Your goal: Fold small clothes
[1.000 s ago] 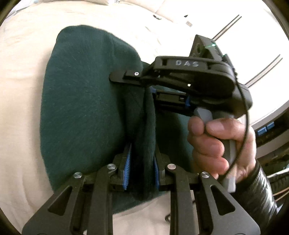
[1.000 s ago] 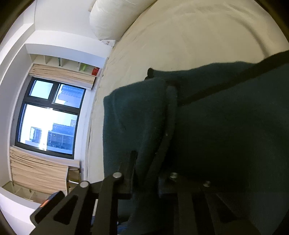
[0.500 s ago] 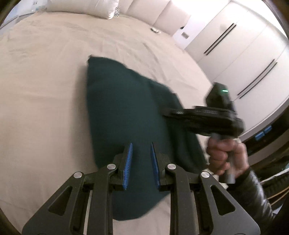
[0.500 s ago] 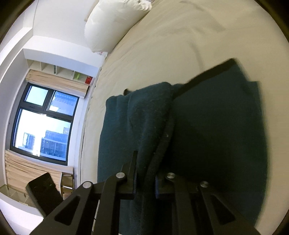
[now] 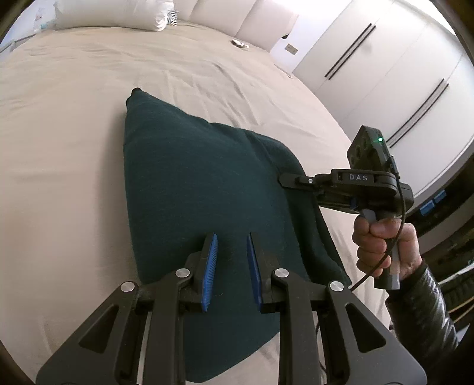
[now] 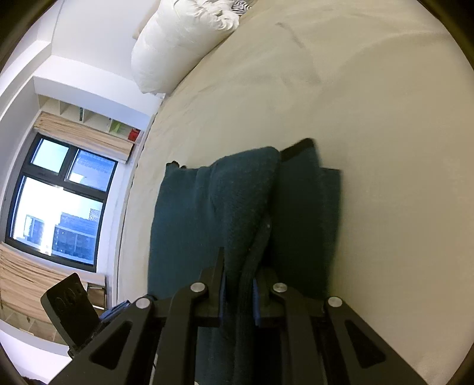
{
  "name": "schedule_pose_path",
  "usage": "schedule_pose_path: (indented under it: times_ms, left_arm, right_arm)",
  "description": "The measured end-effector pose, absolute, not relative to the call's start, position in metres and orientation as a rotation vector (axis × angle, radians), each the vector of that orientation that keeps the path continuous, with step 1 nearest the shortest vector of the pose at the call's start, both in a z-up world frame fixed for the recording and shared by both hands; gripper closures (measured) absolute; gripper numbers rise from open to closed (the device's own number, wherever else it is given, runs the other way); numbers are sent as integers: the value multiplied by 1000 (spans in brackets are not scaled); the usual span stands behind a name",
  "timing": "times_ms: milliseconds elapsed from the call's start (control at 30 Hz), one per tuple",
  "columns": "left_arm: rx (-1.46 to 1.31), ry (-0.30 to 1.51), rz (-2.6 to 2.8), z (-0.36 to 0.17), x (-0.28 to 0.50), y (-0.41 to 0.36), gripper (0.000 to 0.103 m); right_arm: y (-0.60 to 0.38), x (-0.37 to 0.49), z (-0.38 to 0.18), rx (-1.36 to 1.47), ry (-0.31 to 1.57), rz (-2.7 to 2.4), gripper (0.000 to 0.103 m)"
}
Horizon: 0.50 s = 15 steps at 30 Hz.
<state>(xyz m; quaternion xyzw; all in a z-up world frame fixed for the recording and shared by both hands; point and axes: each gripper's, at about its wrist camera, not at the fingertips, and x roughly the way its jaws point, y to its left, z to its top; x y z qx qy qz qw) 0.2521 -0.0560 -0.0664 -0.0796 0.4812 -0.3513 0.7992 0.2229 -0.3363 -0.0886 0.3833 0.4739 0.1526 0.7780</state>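
Observation:
A dark teal knitted garment (image 5: pixel 201 189) lies spread on the beige bed (image 5: pixel 59 133). My left gripper (image 5: pixel 231 238) hovers over its near part, blue pads a little apart with nothing between them. At the garment's right edge my right gripper (image 5: pixel 291 185), held by a person's hand (image 5: pixel 382 237), is shut on the cloth and lifts that edge slightly. In the right wrist view a raised fold of the garment (image 6: pixel 246 201) runs down between the right gripper's (image 6: pixel 238 284) pads, which press on it. The rest of the cloth lies flat on both sides.
White pillows (image 5: pixel 112 14) lie at the head of the bed, with a small object (image 5: pixel 240 44) near them. White wardrobe doors (image 5: pixel 400 74) stand beyond the bed's right side. A window (image 6: pixel 59 213) and shelves are on the other side.
The fold that was between my left pads has left them, and the left gripper has drawn back. The right gripper has carried its edge away to the right, and the garment now lies spread out.

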Motion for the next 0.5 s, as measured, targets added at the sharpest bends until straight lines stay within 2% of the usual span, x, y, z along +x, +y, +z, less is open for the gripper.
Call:
schedule_pose_path:
  times_ms: [300,367,500]
  left_arm:
    - [-105,1034,-783,-81,256,-51,83]
    - [-105,1032,-777,-83,256,-46,83]
    - [-100,1025,-772,-83,256,-37,83]
  right_arm:
    - [-356,215,-111,902,1012,291,88]
    - [-353,207,-109,925,1008,281,81]
    - [-333,181,-96,888,1000,308,57]
